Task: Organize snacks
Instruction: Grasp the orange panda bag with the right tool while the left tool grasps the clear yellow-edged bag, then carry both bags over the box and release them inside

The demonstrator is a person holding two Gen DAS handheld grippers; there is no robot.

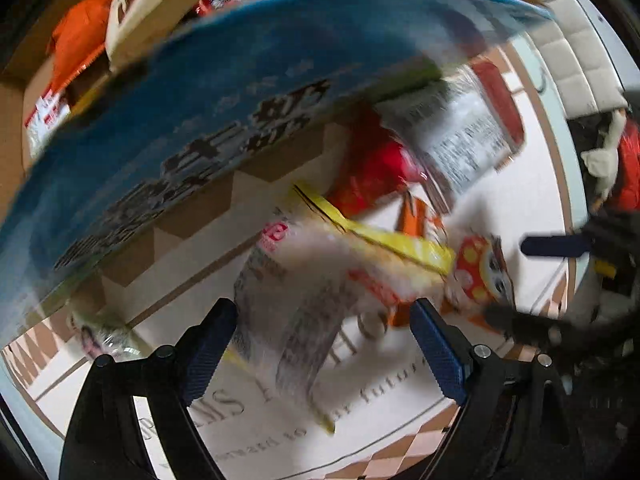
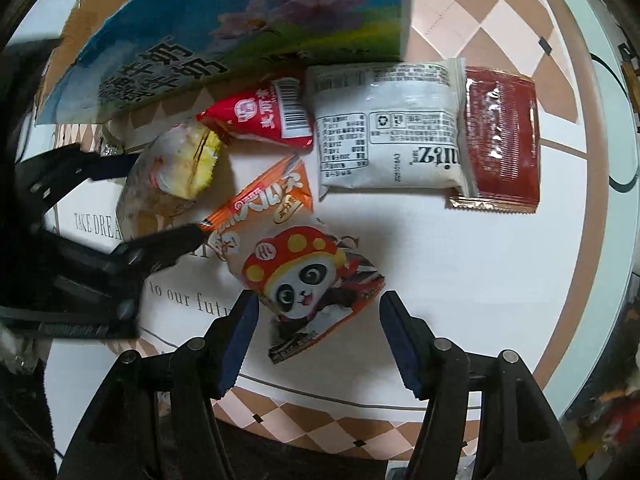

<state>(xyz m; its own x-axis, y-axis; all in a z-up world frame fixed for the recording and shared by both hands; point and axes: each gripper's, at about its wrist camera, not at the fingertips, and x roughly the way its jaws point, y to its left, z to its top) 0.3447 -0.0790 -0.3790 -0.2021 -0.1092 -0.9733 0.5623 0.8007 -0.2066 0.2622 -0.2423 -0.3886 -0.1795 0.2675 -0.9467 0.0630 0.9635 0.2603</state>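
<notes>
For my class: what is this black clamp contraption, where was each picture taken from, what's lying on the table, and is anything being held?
No robot here: a person holds a two-fingered clamp in each hand, with a camera looking along its fingers. One picture looks from the left gripper, which hovers open over a clear yellow-edged packet. The other looks from the right gripper, open around a panda packet without pinching it. Also on the table: an orange packet, a red packet, a white packet, a dark red sachet and a blue box flap. Nothing is held.
</notes>
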